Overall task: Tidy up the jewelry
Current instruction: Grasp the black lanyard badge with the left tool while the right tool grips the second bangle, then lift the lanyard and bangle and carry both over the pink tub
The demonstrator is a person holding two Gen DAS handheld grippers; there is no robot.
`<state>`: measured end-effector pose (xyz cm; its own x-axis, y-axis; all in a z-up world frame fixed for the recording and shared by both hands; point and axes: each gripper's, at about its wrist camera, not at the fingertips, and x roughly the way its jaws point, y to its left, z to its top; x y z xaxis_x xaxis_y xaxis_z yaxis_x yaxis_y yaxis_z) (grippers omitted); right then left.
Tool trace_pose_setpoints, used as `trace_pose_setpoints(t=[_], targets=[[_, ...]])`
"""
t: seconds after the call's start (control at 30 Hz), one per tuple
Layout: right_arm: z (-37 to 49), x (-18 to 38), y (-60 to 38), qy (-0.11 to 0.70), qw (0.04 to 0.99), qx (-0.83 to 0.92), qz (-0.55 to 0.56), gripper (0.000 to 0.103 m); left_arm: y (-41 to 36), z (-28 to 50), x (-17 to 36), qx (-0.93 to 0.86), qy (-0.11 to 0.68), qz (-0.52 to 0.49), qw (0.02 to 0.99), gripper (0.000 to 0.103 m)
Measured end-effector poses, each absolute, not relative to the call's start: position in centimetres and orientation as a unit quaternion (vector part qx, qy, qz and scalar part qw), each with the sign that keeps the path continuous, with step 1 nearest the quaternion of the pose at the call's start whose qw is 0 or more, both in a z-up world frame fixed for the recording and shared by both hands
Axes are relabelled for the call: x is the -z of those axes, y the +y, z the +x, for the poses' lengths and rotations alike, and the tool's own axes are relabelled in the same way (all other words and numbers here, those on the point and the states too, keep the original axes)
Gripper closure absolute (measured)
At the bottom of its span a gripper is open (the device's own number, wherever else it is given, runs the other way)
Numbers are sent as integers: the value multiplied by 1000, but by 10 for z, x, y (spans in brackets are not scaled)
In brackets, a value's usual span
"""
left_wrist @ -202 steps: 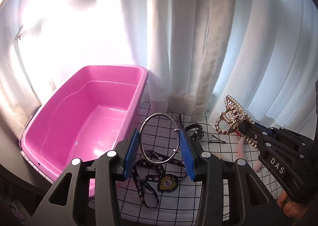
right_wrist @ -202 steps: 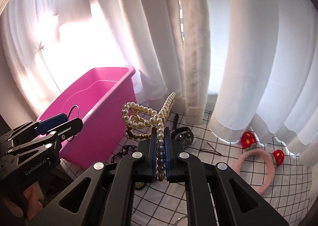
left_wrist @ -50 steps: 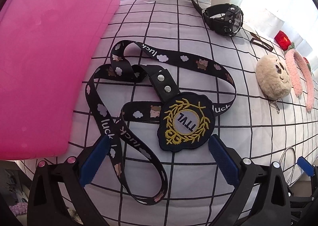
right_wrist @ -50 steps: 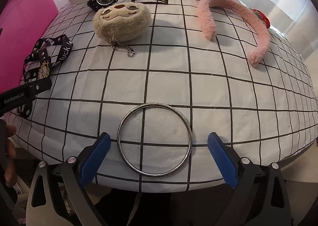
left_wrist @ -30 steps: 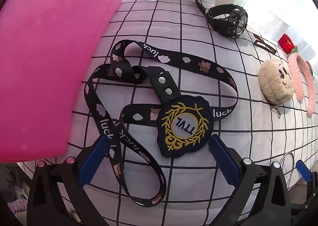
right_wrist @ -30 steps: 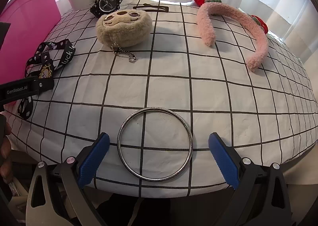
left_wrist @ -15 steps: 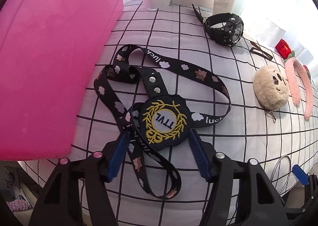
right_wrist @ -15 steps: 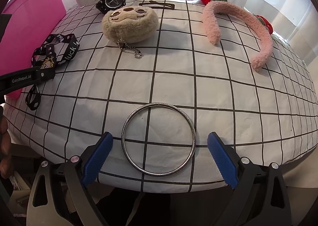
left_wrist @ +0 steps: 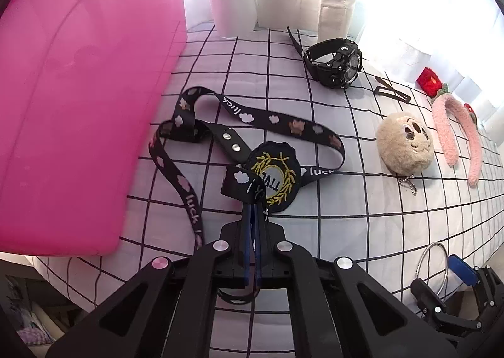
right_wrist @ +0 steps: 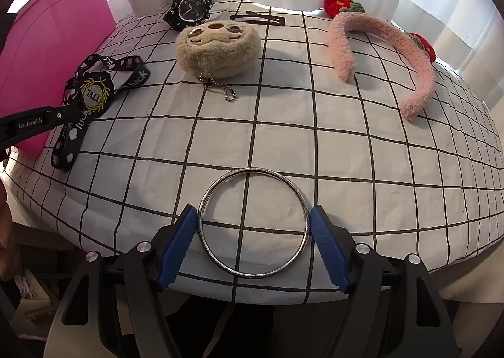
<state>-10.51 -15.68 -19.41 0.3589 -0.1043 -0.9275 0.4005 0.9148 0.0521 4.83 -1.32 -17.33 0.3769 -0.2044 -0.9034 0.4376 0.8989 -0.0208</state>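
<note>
My left gripper [left_wrist: 252,210] is shut on the black "luck" lanyard [left_wrist: 280,121], pinching the strap beside its round gold-embroidered badge [left_wrist: 277,180]. The lanyard lies on the checked cloth next to the pink tub [left_wrist: 75,99]. My right gripper [right_wrist: 253,222] has closed on the silver bangle [right_wrist: 253,170], its blue pads [right_wrist: 181,238] touching both sides of the ring near the table's front edge. The lanyard also shows in the right wrist view [right_wrist: 94,93], with the left gripper's finger [right_wrist: 37,123] over it.
A black watch [left_wrist: 335,63], a beige plush keychain [left_wrist: 404,143], a pink fuzzy headband [left_wrist: 456,134] with red strawberries and dark hair clips [left_wrist: 392,93] lie on the cloth. White curtains hang behind. The table edge is close to both grippers.
My left gripper closed from wide open onto the lanyard strap by the badge, bunching it. My right gripper narrowed until its pads met the bangle's sides.
</note>
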Motion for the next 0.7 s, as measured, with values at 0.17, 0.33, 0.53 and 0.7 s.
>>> trace_pose_setpoints(t=[0.17,0.33,0.53,0.7], targets=[[-106,194,-155,543,815,148,138,32,-2,50,174,199,532,84,819,101],[-106,192,-156,540,817,146,143,32,3,49,163,207,515,66,829,101],[-107,186,-155,529,825,143,142,32,6,46,145,219,494,62,839,101],[-107,179,-155,516,833,142,143,32,2,44,131,224,478,66,847,101]])
